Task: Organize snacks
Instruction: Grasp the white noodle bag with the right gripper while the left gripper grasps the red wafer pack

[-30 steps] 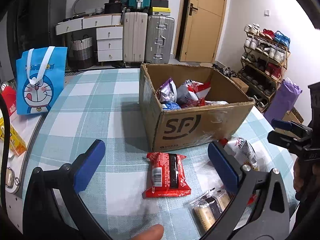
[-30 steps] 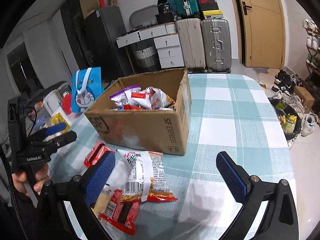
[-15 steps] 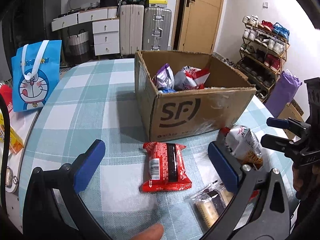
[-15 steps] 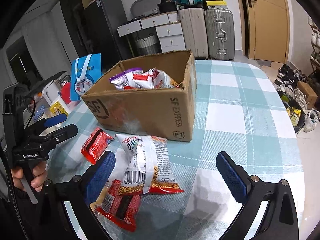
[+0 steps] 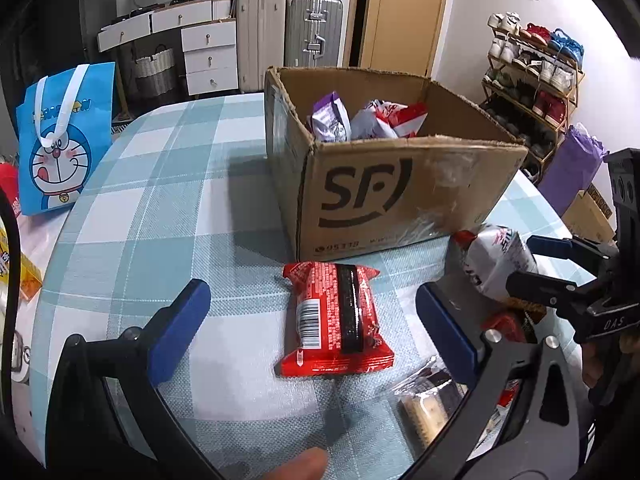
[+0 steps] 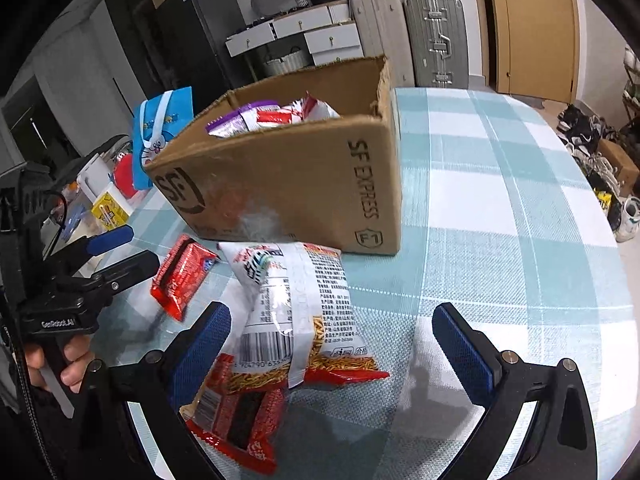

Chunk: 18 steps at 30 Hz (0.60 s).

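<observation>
Left wrist view: my left gripper (image 5: pixel 312 324) has come lower and closer over the last second, jaws spread wide and empty; the red snack pack (image 5: pixel 336 318) now lies flat on the checked tablecloth (image 5: pixel 168 184) between the two pads, just near of the cardboard box (image 5: pixel 384 196), which already holds several bags. I judge that a grasp is being lined up, box next. The right gripper (image 5: pixel 552 264) shows at the right edge over the white noodle bag (image 5: pixel 496 260). Right wrist view: my right gripper (image 6: pixel 332 348) has also dropped closer, jaws spread, holding nothing; the white noodle bag (image 6: pixel 296 308) lies slightly left of centre between the pads, overlapping another red pack (image 6: pixel 236 416) nearer the left pad. The first red pack (image 6: pixel 180 276) lies to the far left, by the left gripper (image 6: pixel 120 252).
</observation>
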Available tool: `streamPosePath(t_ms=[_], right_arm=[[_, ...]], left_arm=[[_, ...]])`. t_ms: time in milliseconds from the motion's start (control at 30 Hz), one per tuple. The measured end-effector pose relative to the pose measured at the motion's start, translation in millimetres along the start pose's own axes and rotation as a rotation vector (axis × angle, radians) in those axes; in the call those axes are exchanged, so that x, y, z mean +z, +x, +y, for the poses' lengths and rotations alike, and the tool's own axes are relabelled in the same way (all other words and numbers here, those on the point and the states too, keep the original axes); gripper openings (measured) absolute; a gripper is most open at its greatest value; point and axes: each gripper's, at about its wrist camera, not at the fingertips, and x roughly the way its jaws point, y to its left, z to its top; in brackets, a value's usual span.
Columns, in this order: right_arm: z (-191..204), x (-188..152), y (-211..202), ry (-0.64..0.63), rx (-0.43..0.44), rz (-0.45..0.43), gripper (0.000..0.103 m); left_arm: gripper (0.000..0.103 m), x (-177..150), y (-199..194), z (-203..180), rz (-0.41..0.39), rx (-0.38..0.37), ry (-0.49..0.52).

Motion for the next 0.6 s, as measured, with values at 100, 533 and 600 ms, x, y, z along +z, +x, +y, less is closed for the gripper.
streamPosePath(t_ms=[100,533,600], right_arm=[[-2.2,-1.6,4.9,0.015,0.009,0.010,0.102],[-1.6,-1.8,6.0,0.048,0.086,-0.047,0.101],[0.3,-1.2,5.8,0.037,0.080,-0.056,0.101]], left_arm=[[0.102,-1.5,6.5,2.5,0.018,-0.002,-0.009],[0.102,-7.3,27.4,2.4,0.073,-0.024,-0.032],[0.102,-7.7,29.5,1.9,0.081,-0.026,-0.030]])
